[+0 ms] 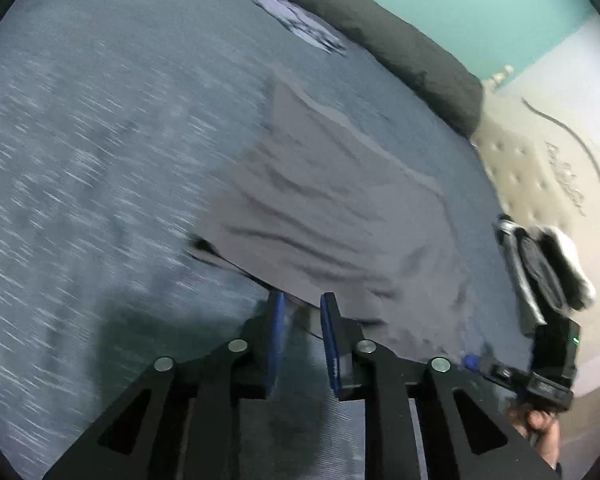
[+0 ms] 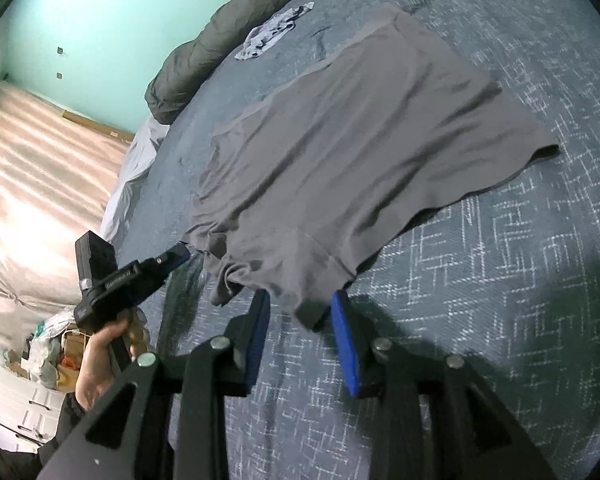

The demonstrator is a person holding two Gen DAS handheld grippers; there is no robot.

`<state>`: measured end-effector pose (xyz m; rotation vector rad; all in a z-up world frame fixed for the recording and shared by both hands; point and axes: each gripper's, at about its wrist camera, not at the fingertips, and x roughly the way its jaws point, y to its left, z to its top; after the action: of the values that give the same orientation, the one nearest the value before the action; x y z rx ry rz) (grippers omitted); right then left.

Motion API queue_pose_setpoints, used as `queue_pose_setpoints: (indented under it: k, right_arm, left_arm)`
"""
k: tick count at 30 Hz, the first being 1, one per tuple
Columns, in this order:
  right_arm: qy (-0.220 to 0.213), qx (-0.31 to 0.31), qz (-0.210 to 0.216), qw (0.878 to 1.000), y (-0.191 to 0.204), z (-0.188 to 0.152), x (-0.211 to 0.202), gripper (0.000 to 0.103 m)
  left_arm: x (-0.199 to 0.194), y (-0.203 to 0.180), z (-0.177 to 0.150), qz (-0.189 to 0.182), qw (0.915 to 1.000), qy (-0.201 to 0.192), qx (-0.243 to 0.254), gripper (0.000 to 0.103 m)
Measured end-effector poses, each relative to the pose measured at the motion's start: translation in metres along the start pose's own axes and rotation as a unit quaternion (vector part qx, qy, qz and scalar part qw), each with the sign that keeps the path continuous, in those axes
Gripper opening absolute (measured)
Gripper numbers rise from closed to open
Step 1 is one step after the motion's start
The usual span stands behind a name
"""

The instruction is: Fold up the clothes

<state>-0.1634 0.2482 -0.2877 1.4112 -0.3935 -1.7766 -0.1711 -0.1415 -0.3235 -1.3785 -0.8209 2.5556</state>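
Observation:
A grey garment [image 1: 324,216] [image 2: 360,148] lies spread flat on a blue patterned bedspread [image 1: 80,160] [image 2: 500,280], wrinkled along its near edge. In the left wrist view my left gripper [image 1: 302,302] is open, its blue pads on either side of the garment's near hem. From the right wrist view that left gripper [image 2: 180,256] touches the bunched left corner, held by a hand [image 2: 100,344]. My right gripper [image 2: 300,302] is open with the garment's near corner hanging between its fingertips. The left wrist view catches the right gripper [image 1: 470,360] low on the right, at the garment's edge.
A small pale patterned cloth [image 1: 300,20] [image 2: 272,32] lies beyond the garment, beside a long dark bolster [image 1: 400,52] [image 2: 204,48]. Folded dark and white clothes [image 1: 548,268] sit by the bed's edge. A beige mattress [image 2: 40,160] and floor clutter [image 2: 52,344] lie past it.

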Motion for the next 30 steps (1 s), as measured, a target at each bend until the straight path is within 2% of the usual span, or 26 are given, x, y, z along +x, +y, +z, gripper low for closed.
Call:
queue_pose_setpoints:
  k: [5, 9, 10, 11, 12, 18, 26, 30]
  right_arm:
    - [0.002, 0.003, -0.003, 1.000, -0.001, 0.001, 0.003, 0.033]
    - [0.009, -0.002, -0.012, 1.000, -0.001, -0.001, 0.008, 0.033]
    - [0.010, -0.002, -0.013, 1.000, -0.001, -0.001, 0.009, 0.033]
    - [0.009, -0.001, -0.010, 1.000, -0.001, -0.001, 0.009, 0.033]
    - [0.008, 0.000, -0.008, 1.000, -0.002, 0.000, 0.008, 0.033]
    - [0.012, -0.002, -0.013, 1.000, -0.004, -0.001, 0.010, 0.033]
    - [0.017, -0.009, -0.017, 1.000, -0.002, -0.004, 0.013, 0.033]
    - [0.020, -0.013, -0.019, 1.000, -0.001, -0.005, 0.014, 0.009]
  left_arm:
    - [-0.004, 0.015, 0.017, 0.051, 0.9984, -0.023, 0.012, 0.022]
    - [0.004, 0.020, 0.022, 0.037, 0.9991, -0.020, 0.004, 0.020]
    - [0.006, 0.020, 0.023, 0.032, 0.9993, -0.020, 0.001, 0.016]
    - [0.008, 0.020, 0.024, 0.026, 0.9995, -0.020, -0.003, 0.004]
    - [0.010, 0.020, 0.025, 0.021, 0.9996, -0.020, -0.007, 0.002]
    - [-0.013, 0.026, 0.038, 0.026, 0.9975, -0.065, -0.005, 0.001]
    - [0.006, 0.036, 0.037, 0.031, 0.9983, -0.042, -0.028, 0.001]
    - [0.015, 0.041, 0.037, 0.034, 0.9982, -0.030, -0.039, 0.001]
